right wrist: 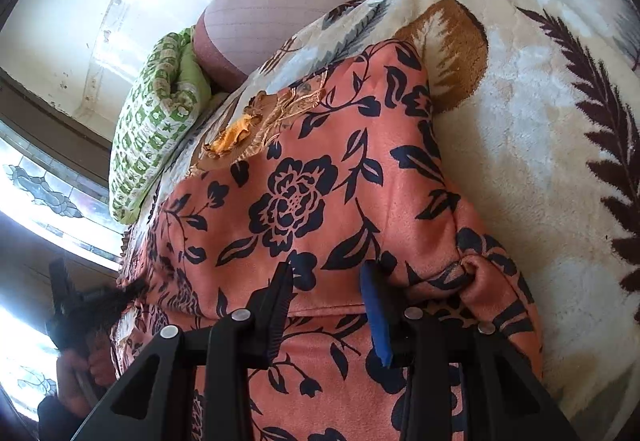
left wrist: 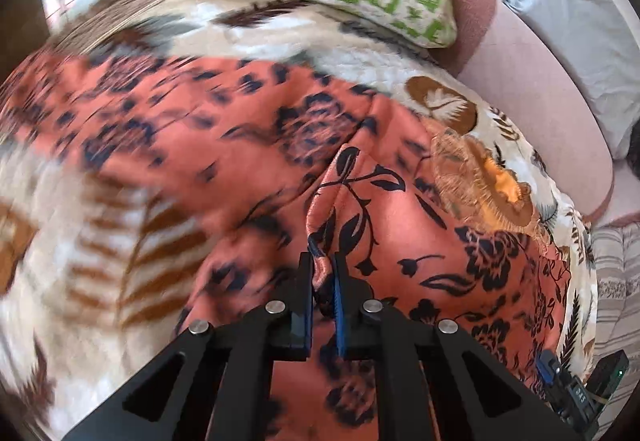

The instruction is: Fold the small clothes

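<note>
Left wrist view: my left claw [left wrist: 322, 261] is pinched tight on a raised ridge of the coral floral garment [left wrist: 400, 225], which lies spread over the cream leaf-print blanket [left wrist: 100, 225] on the bed. Right wrist view: my right claw [right wrist: 326, 273] stands partly open over the garment's near fold, grip uncertain. Green patterned pillow [right wrist: 148, 137] lies beyond, near the orange lace trim [right wrist: 240, 133].

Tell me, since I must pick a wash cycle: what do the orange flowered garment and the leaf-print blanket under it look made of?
Orange flowered garment: probably a thin, soft woven fabric with a matte, faintly brushed face; it creases finely and puckers in the left gripper. Leaf-print blanket: plush fleece, likely synthetic; its pile looks tufted and fuzzy.
</note>
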{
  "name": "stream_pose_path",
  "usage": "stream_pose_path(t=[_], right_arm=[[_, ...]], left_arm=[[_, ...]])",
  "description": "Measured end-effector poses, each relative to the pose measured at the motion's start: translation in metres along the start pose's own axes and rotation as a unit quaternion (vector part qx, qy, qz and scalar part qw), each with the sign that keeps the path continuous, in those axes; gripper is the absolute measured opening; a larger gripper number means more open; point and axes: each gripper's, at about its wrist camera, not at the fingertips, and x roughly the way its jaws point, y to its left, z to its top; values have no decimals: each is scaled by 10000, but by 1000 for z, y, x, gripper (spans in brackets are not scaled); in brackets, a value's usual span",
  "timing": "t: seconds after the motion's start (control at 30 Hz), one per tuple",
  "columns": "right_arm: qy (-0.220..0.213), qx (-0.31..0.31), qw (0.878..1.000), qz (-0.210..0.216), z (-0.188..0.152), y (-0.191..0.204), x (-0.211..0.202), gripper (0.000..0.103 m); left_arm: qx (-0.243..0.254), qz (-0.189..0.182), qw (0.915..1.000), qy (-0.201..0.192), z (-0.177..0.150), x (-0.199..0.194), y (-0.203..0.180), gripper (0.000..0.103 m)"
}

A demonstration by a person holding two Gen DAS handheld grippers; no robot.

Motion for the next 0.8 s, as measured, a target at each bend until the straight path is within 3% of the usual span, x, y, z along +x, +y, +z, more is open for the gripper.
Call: stream_pose_path(t=[0.17, 0.27, 0.37, 0.43, 0.47, 0.53, 0.63, 0.8], right_arm=[[-26, -33, 10000, -84, -1, 3, 1, 40], [-43, -126, 9998, -154, -2, 5, 1, 40], [-58, -170, 9996, -202, -2, 8, 1, 41], [-72, -134, 9998, -132, -2, 8, 1, 53], [-89, -117, 9999, -81, -3, 10, 2, 56], [-139, -205, 9996, -115, -4, 15, 3, 61], [-217, -509, 9978, -360, -9, 25, 4, 61], [-431, -745, 9949, -533, -13, 38, 0, 61]], left_arm=[[-228, -49, 9996, -155, -6, -11, 23, 11], [-566, -116, 9970, -507, 5, -37, 58, 16], [-1002, 144, 9911, -869, 20, -69, 110, 40], [-1550, 313, 9814, -1092, 30, -87, 154, 59], [-1923, 367, 9736, -1172, 36, -96, 180, 60], [-2524, 433, 9588, -1230, 47, -106, 229, 61], [-3154, 482, 9397, -1234, 65, -107, 283, 61], [-3841, 248, 9138, -1296, 86, -97, 335, 61]])
